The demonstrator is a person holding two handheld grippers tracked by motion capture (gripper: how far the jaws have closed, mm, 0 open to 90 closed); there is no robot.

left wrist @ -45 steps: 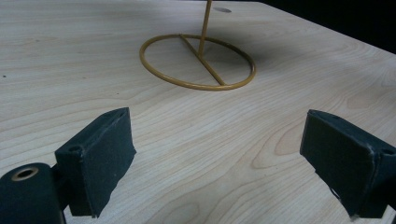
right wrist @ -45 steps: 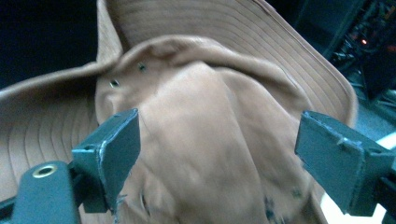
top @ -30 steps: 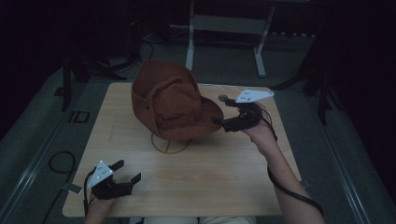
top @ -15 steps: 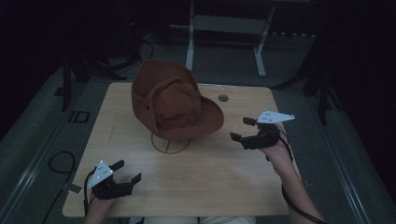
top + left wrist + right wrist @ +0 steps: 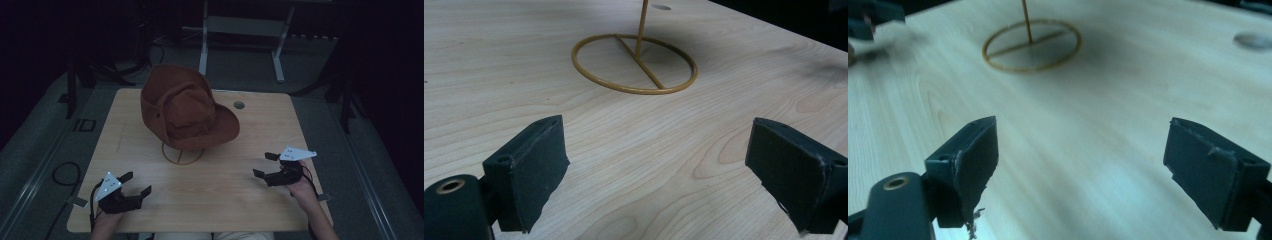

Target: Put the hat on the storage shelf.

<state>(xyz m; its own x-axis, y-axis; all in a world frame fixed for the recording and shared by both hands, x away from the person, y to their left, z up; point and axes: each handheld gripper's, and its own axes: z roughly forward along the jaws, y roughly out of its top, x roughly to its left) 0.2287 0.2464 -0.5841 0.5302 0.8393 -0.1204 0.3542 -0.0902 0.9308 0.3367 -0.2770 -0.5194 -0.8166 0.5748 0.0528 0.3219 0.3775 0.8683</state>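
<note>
A brown brimmed hat [image 5: 183,110] rests tilted on a thin gold wire stand [image 5: 182,154] at the middle of the wooden table [image 5: 250,125]. The stand's ring base [image 5: 634,62] and its upright rod lie ahead of my left gripper's jaws. The same ring base [image 5: 1031,45] lies farther off in the right gripper view. My left gripper [image 5: 135,184] sits low at the table's near left corner, open and holding nothing. My right gripper [image 5: 265,164] hovers near the table's right front, open and holding nothing, well apart from the hat.
A round grommet hole [image 5: 239,105] sits in the tabletop behind the hat's brim. Metal table legs [image 5: 203,50] stand on the dark floor beyond the far edge. A cable [image 5: 62,172] loops on the floor at the left.
My right gripper has let go of the hat's brim, opened, and pulled back toward the near right of the table. The hat stays on its stand. The left gripper has not moved.
</note>
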